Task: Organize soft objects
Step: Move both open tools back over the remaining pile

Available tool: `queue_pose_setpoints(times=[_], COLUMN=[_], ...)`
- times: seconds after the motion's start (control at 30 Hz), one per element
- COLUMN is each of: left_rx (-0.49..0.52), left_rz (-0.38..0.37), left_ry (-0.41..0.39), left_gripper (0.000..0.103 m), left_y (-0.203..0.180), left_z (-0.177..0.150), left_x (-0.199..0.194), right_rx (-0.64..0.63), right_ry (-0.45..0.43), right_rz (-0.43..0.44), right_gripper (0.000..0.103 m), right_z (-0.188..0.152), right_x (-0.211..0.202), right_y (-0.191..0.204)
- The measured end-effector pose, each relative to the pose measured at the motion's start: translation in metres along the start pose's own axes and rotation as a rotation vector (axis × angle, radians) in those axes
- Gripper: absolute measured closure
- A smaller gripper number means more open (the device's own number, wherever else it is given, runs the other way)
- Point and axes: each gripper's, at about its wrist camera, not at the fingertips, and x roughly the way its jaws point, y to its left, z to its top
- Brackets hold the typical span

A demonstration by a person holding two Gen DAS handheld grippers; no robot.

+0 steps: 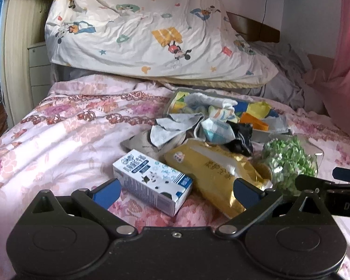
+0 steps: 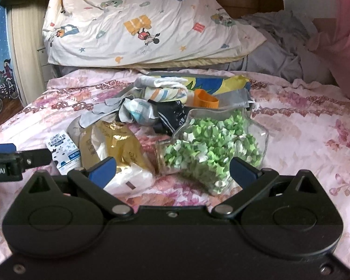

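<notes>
Both grippers hover low over a bed (image 1: 58, 126) covered with a pink floral sheet, side by side, each with its jaws spread wide apart and holding nothing.

Left gripper (image 1: 177, 190): a white and blue carton (image 1: 151, 179) lies flat on the sheet between the jaws, closer to the left finger (image 1: 107, 192). A gold foil bag (image 1: 219, 175) lies just beside the carton, touching it, with its near end reaching the right finger (image 1: 246, 191).

Right gripper (image 2: 172, 169): a clear glass jar (image 2: 212, 149) lies on its side between the jaws, neck toward the gold foil bag (image 2: 119, 149). The jar is packed with green and white folded paper stars.

The soft things form a loose pile (image 1: 205, 121) beyond the jaws of both grippers, well short of a cartoon-print pillow (image 1: 140, 28) at the head of the bed. The pile holds crumpled grey cloth (image 1: 172, 126), a white and striped folded piece (image 2: 165, 91), and a dark garment with pale stripes (image 2: 170, 116) that touches the jar. An orange band (image 2: 204, 101) and a yellow and blue printed bag (image 2: 217, 84) lie at the far side of the pile. No jaw touches the pile.
</notes>
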Motion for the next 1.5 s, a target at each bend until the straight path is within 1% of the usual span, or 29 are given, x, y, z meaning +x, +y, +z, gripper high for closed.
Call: queue_pose_setpoints(times=[0.23,0.53,0.77,1.0,1.13,1.23,1.5], left_rx=[0.0,0.006,0.007,-0.01,-0.018,-0.027,-0.053], left_rz=[-0.007,-0.005,0.019,0.049,0.063,0.072,0.09], left_ry=[0.021,0.032,0.041,0.047,0.045,0.047,0.041], left_gripper=[0.001,0.001,0.001,0.001,0.001,0.001,0.001], left_y=[0.0,-0.002,0.005,0.019,0.027,0.033,0.049], left_z=[-0.006,-0.007,-0.009,-0.008,-0.008,-0.007,-0.005], left_x=[0.0,0.002,0.003,0.005,0.006,0.006,0.008], right_rx=[0.012,-0.026,-0.082,-0.139,-0.163,-0.154,-0.15], right_ry=[0.012,0.026,0.018,-0.023,-0.053,-0.049,-0.042], right_rz=[0.01,0.022,0.087,0.186,0.212,0.237,0.262], right_gripper=[0.001,0.001,0.001,0.001,0.001,0.001,0.001], right_z=[0.0,-0.001,-0.003,-0.005,-0.005,-0.005,-0.008], right_x=[0.001,0.003,0.008,0.01,0.009,0.012,0.014], right_y=[0.001,0.009,0.014,0.026,0.035,0.034,0.032])
